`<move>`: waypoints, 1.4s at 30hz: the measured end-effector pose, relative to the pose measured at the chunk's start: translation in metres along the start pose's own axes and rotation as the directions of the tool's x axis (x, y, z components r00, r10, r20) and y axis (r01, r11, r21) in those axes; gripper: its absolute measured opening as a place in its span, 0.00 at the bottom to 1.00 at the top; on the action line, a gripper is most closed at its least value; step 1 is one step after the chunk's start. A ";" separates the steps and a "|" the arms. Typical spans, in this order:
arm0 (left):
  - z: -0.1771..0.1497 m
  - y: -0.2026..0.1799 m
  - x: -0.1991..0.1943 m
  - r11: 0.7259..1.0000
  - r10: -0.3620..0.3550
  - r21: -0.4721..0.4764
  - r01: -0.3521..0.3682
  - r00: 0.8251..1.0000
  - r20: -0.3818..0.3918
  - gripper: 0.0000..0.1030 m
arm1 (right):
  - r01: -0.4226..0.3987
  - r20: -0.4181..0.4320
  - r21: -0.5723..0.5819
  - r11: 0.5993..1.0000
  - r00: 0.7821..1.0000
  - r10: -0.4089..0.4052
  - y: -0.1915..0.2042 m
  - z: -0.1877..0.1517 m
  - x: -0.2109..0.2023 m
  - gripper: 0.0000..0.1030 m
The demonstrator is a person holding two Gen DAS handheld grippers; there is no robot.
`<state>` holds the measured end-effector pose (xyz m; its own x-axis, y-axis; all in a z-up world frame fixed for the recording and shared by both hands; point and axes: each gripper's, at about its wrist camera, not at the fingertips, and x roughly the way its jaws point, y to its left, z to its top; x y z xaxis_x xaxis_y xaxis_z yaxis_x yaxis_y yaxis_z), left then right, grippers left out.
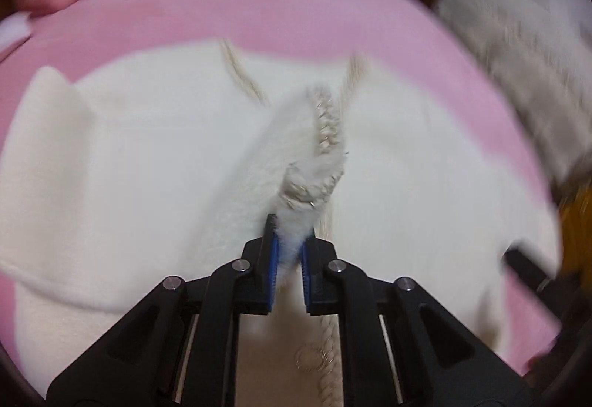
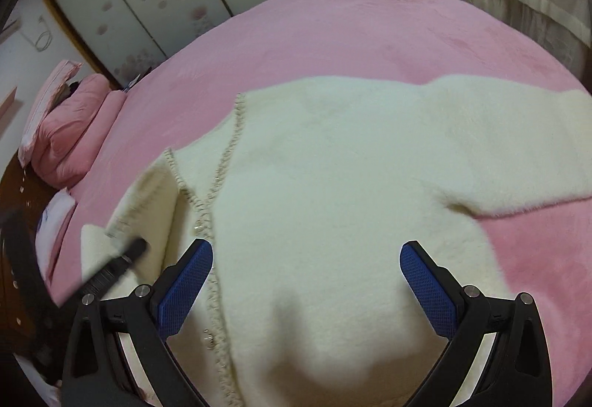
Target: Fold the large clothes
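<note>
1. Left wrist view: fabric of the white fluffy cardigan (image 1: 148, 155) is pinched between the blue pads of the left gripper (image 1: 290, 251), which is clamped on a raised fold near the braided trim (image 1: 325, 133). The garment lies spread on the pink bedspread (image 1: 259, 0). The frame is blurred; the thin hold on fuzzy fabric could slip, dropping the fold crooked.

2. Right wrist view: the right gripper (image 2: 307, 281) hangs spread wide, holding nothing, above the cardigan's body, with a sleeve (image 2: 518, 148) stretched away to the right. Closing here might catch several layers and bunch the cloth.
</note>
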<state>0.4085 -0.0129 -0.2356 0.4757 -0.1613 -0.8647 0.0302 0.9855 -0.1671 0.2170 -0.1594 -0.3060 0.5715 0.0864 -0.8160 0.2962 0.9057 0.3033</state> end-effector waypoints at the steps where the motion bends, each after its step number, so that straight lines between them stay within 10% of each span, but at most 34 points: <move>1: 0.000 -0.006 0.008 0.999 0.011 0.038 -0.010 0.999 -0.038 0.18 | 0.000 -0.009 0.003 1.000 1.000 0.000 -0.007 0.005 0.002 1.00; 3: 0.004 -0.007 0.017 0.996 -0.050 0.069 0.056 0.995 -0.091 0.52 | -0.010 -0.028 0.005 1.000 1.000 0.010 -0.011 0.003 0.010 1.00; 6: 0.009 -0.020 0.010 0.993 -0.106 0.047 0.112 0.988 -0.111 0.75 | -0.061 -0.069 0.036 0.998 0.996 0.063 -0.018 0.003 0.018 1.00; 10: -0.055 -0.004 -0.027 0.993 -0.118 -0.007 0.118 0.980 -0.162 0.75 | -0.157 -0.128 0.063 0.986 0.978 0.164 0.002 0.000 0.033 1.00; 18: -0.108 0.128 -0.090 0.942 0.121 -0.290 -0.170 0.976 -0.180 0.74 | -0.325 -0.311 0.133 0.936 0.883 0.351 0.064 -0.012 0.099 0.66; 25: -0.114 0.227 -0.091 0.873 0.256 -0.374 -0.311 0.948 -0.192 0.53 | -0.291 -0.251 0.054 0.955 0.922 0.295 0.107 -0.015 0.139 0.15; 30: -0.106 0.252 -0.080 0.879 0.218 -0.395 -0.266 0.962 -0.163 0.32 | -0.358 -0.103 -0.003 0.934 0.929 0.356 0.113 0.004 0.104 0.13; 37: -0.109 0.263 -0.069 0.879 0.209 -0.401 -0.258 0.965 -0.161 0.25 | -0.193 -0.015 -0.089 0.977 0.981 0.193 0.087 0.018 0.070 0.15; 42: -0.111 0.269 -0.076 0.877 0.235 -0.394 -0.275 0.961 -0.149 0.25 | 0.115 -0.088 -0.134 0.984 0.988 -0.127 0.063 0.007 0.103 0.16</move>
<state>0.2831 0.2580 -0.2675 0.3335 0.0685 -0.9403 -0.4505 0.8877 -0.0951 0.3004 -0.0963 -0.3673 0.4598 0.0064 -0.8880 0.2551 0.9569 0.1390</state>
